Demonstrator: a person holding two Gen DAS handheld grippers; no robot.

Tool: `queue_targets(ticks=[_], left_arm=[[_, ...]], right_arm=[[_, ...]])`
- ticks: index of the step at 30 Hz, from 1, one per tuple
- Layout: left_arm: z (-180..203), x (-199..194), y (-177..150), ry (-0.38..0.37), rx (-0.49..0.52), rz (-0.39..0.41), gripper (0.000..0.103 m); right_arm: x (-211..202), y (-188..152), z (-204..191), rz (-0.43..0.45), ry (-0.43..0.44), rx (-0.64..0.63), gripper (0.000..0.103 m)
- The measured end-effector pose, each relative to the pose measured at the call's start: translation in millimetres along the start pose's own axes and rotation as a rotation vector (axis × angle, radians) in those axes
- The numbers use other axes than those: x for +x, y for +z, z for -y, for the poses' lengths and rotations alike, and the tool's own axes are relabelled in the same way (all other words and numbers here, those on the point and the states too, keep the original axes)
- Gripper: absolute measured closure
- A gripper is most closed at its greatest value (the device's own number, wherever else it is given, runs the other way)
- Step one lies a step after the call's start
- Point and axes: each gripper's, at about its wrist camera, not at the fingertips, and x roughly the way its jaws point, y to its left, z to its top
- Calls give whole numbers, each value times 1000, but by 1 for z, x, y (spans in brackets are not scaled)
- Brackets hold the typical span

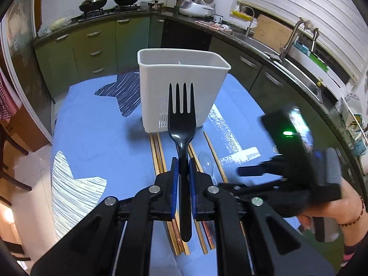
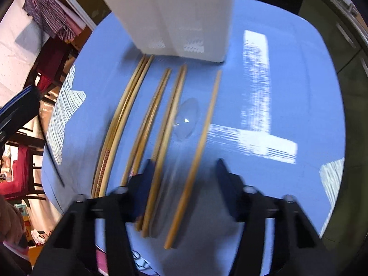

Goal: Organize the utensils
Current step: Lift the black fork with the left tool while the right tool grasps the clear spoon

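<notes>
My left gripper clamps a black fork by its handle, tines up, white holder straight ahead. My right gripper is part open over chopsticks and a clear spoon, pads touching nothing.

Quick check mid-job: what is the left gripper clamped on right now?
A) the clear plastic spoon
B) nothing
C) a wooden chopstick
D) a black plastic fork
D: in the left wrist view the left gripper has its blue pads pressed on the handle of the black fork, tines pointing toward the white caddy.
</notes>
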Motion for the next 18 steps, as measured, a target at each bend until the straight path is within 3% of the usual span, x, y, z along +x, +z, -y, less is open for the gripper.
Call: queue_targets(ticks=[2, 6, 18], left_arm=[[1, -2, -3, 11, 15, 12, 94], [-1, -6, -3, 10, 27, 26, 94], [-9, -11, -9, 12, 25, 32, 94]], right_arm=[[6, 3, -6, -13, -16, -5, 66], [14, 9, -13, -25, -64, -3, 85], [33, 18, -16, -41, -117, 16, 86]])
